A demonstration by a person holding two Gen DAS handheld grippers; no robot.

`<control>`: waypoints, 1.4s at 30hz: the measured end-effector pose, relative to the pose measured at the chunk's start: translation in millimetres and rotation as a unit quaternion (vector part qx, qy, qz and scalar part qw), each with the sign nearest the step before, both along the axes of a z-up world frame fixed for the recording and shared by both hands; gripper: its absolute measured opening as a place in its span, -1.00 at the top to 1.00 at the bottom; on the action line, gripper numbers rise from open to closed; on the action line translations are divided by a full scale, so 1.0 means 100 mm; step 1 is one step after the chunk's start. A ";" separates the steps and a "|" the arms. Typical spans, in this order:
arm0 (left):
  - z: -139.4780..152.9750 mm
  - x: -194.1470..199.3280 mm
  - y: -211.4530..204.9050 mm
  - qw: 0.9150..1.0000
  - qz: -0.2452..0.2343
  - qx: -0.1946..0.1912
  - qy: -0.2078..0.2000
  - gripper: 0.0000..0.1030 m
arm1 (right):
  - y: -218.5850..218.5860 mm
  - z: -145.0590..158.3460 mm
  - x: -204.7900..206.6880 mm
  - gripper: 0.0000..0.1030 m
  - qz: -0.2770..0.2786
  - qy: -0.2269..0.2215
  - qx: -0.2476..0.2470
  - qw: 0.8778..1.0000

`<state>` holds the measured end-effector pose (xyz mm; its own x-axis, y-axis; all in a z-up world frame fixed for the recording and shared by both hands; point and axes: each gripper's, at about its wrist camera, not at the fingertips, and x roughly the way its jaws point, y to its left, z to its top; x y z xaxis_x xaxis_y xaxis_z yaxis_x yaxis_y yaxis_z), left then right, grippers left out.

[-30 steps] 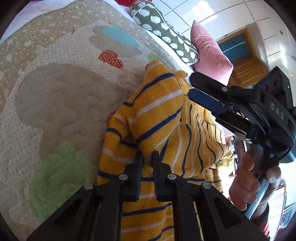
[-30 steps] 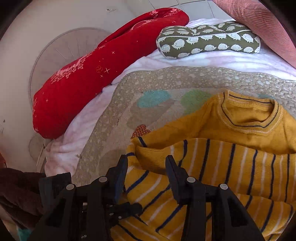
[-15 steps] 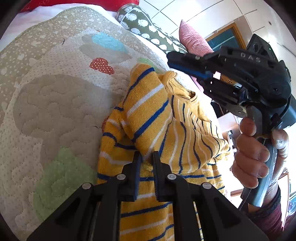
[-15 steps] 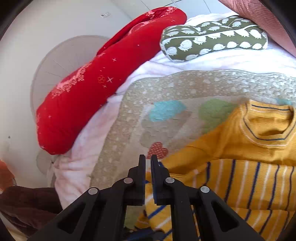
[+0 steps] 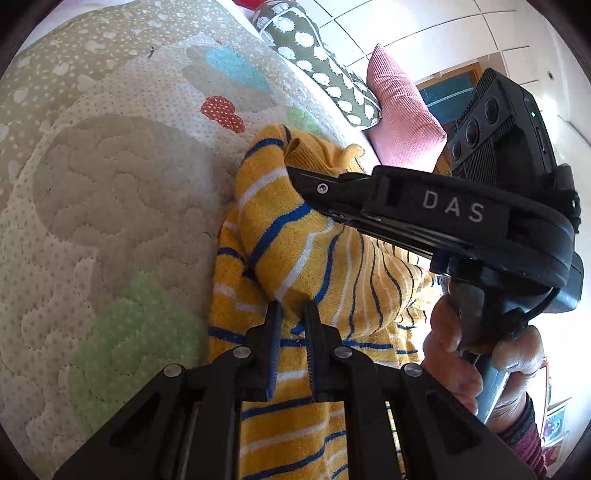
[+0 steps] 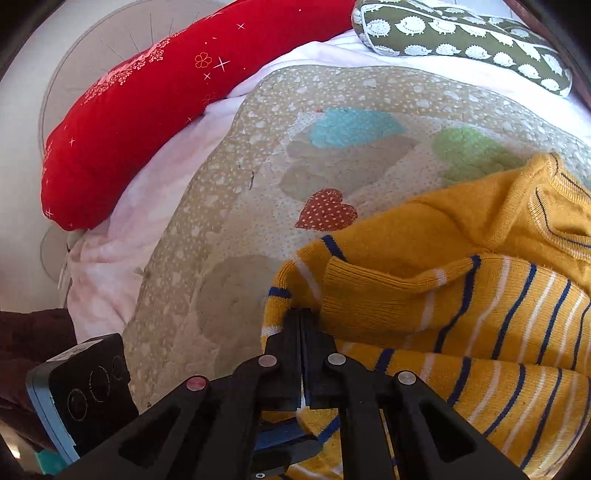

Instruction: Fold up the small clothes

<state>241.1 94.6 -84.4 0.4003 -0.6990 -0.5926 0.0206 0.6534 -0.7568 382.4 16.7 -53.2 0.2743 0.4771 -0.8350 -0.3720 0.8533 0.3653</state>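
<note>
Adjoining sweater (image 6: 461, 332) hem, bare quilt (image 6: 229, 229) leftward

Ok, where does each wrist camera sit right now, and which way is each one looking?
Left wrist: on the left gripper, looking down its fingers across the yellow knitted sweater with blue and white stripes; the right gripper and hand show.
Right wrist: on the right gripper, facing the long red bolster pillow.
Shared: the sweater, the beige quilted patchwork mat and the green hedgehog-print pillow.
</note>
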 end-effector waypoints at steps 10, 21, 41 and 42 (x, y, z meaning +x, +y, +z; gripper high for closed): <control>0.04 -0.01 0.06 1.000 0.005 0.000 -0.004 0.80 | 0.03 0.06 0.13 0.96 -0.059 -0.020 0.015 0.998; 0.12 -0.06 0.11 1.000 0.004 0.006 -0.009 0.80 | -0.70 0.59 -0.05 0.53 -0.098 -0.076 -0.073 0.990; 0.32 -0.15 -0.06 0.999 -0.002 0.022 -0.041 0.55 | -2.77 0.30 -0.92 0.43 -0.297 -0.089 -0.082 0.947; 0.31 -0.14 -0.06 0.999 -0.002 0.023 -0.040 0.55 | -2.67 0.28 -0.85 0.90 -0.282 -0.074 -0.086 0.953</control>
<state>226.7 88.3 -53.4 0.4447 -0.6730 -0.5910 0.0816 0.6876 -0.7215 297.0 -250.4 -25.3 0.5682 0.0791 -0.8191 0.1267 0.9751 0.1821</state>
